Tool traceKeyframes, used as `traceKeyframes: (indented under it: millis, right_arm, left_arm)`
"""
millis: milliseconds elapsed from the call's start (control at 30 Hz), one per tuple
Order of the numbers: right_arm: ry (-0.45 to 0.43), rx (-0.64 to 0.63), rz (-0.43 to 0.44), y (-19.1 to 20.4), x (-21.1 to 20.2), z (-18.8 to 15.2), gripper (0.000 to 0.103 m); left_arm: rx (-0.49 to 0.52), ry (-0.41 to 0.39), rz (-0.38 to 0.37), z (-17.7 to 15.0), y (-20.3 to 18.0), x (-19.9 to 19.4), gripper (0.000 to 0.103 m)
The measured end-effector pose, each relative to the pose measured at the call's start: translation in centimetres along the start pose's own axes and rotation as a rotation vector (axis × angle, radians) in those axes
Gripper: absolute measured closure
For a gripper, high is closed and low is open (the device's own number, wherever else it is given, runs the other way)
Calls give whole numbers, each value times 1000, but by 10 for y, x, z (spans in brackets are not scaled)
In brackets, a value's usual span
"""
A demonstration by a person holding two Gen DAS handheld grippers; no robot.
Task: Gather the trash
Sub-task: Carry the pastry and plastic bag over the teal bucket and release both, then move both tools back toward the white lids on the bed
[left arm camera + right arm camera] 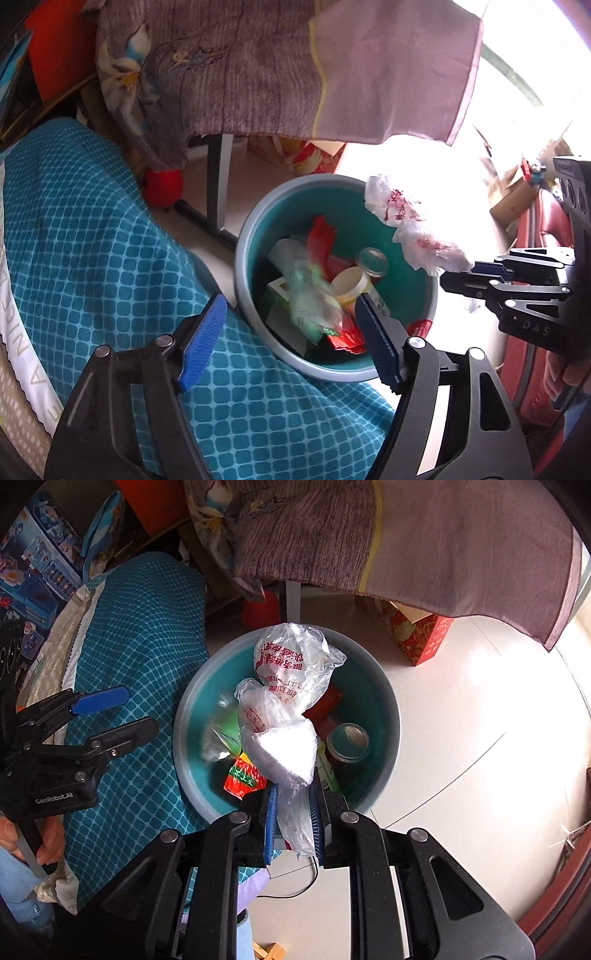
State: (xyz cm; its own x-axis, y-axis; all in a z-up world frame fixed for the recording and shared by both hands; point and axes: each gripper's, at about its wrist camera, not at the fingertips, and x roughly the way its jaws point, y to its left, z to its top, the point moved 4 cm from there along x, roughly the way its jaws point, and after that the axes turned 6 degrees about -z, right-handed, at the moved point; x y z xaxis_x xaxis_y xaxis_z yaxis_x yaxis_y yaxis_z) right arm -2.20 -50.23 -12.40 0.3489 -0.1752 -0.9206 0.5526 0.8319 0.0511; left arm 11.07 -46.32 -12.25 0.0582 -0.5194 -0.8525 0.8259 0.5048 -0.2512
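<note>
Above the teal bin (384,709), which stands on the pale floor just beside a bed with a blue checked cover (110,236), both grippers hang pointing steeply down. The right gripper (293,821) is pinching the tail of a crumpled white plastic bag (291,686) printed in red; the bag's bulk bulges forward over the bin's mouth. The left gripper (291,339) is spread wide with nothing touching its blue pads. Seen through its gap, a blurred clear wrapper with a green patch (310,295) looks to be dropping or just landing among the trash already inside: red packets, a white carton, a pale yellow cup (349,286) and a round lid.

The step in hand appears to be dropping the bag into the bin. To do it well, the person should keep the right gripper centred over the opening, not over the near rim, since the light bag could catch on the edge or drift toward the bed cover. Lowering a little before spreading the jaws would help. A thin film may cling to the pads, so a slight shake may be needed. The left gripper should stay clear of the bag's fall.
</note>
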Motion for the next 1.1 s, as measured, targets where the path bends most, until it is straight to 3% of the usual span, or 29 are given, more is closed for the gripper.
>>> traceKeyframes:
  millis: [200,267,333,467,800,1100]
  right_arm:
    - [15,-6,6,3,9,2,82]
    - [21,-7,5,4,12,2,72]
    - [19,-3,3,4,11,3,44]
    - [8,-15,-12,8,3,3,34]
    - [-12,-56,-29,35,-20,3,30]
    - [-61,-127,0,98,-47,1,29]
  left_arm:
    - [-34,-28,10,-5,13,-13,14]
    - [-30,-37,26,-8,15,-18,11]
    - [-27,-43,36,-10,16,-23,10]
    - [-43,-53,36,-13,21,-32,7]
    - [-88,-87,51,-31,35,-67,5]
    - [-159,-143,82,-68,69,-117,5]
